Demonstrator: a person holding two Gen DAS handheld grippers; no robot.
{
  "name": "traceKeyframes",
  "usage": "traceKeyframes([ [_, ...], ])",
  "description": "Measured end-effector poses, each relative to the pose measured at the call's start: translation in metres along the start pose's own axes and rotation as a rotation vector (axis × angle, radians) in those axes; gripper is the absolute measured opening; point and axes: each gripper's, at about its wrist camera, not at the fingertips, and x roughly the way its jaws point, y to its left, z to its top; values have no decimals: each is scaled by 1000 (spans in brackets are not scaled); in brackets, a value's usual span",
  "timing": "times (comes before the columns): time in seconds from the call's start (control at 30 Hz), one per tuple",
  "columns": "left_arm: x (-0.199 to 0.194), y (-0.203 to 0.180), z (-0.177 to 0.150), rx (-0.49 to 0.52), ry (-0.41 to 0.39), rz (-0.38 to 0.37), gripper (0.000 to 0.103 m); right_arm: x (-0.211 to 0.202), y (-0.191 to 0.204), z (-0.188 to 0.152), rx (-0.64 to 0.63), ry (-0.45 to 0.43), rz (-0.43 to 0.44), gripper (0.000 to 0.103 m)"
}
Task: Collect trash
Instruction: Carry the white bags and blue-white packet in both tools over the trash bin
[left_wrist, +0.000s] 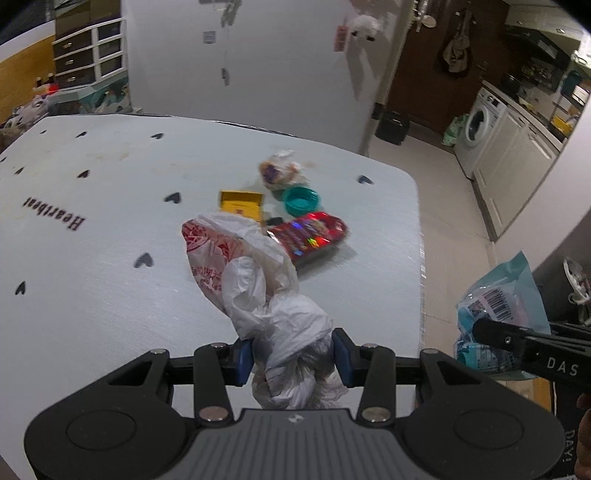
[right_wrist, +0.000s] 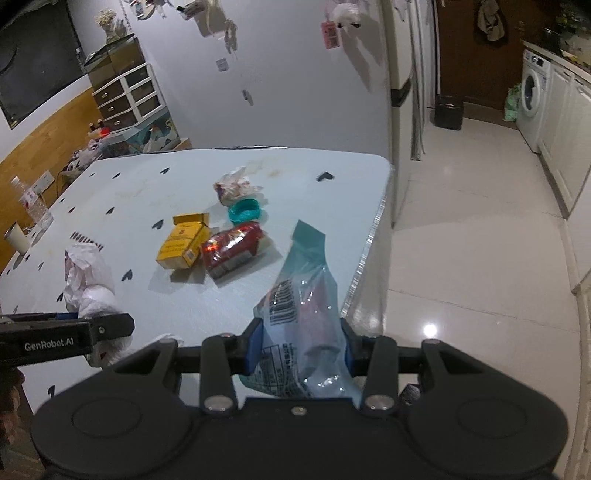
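Clamped in the left claw, a white plastic bag is held; the right claw pinches a blue wrapper, seemingly loosely, which could slip above the table.

Box left of wrapper

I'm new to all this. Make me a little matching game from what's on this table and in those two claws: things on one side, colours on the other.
Things:
1. bag in left gripper
2. packet in right gripper
3. box
4. lid

Colours:
A. yellow
B. light blue and clear
C. white with red print
D. teal

Pairs: 1-C, 2-B, 3-A, 4-D
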Motion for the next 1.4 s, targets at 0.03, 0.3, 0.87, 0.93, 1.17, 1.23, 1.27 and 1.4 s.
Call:
traceKeyframes([
  [0.03, 0, -5, -2, 7, 4, -7, 45, -2, -4, -3, 5, 2, -4, 42],
  [0.3, 5, -58, -18, 64, 35, -61, 45, -25, -46, -25, 55, 8, -38, 42],
  [0.87, 41, -172, -76, 180, 177, -151, 45, -62, -157, -89, 182, 69, -125, 42],
  [0.93, 48, -182, -85, 192, 201, -155, 45, -63, -168, -99, 201, 81, -135, 42],
  [1.17, 82, -215, -115, 233, 295, -172, 45, -65, -212, -137, 286, 138, -169, 42],
  [1.23, 90, -225, -124, 247, 316, -179, 45, -63, -224, -148, 313, 157, -182, 42],
  [1.27, 93, -229, -128, 253, 324, -182, 45, -62, -229, -153, 325, 166, -187, 42],
  [1.4, 114, -240, -143, 269, 365, -186, 45, -54, -249, -175, 375, 212, -197, 42],
])
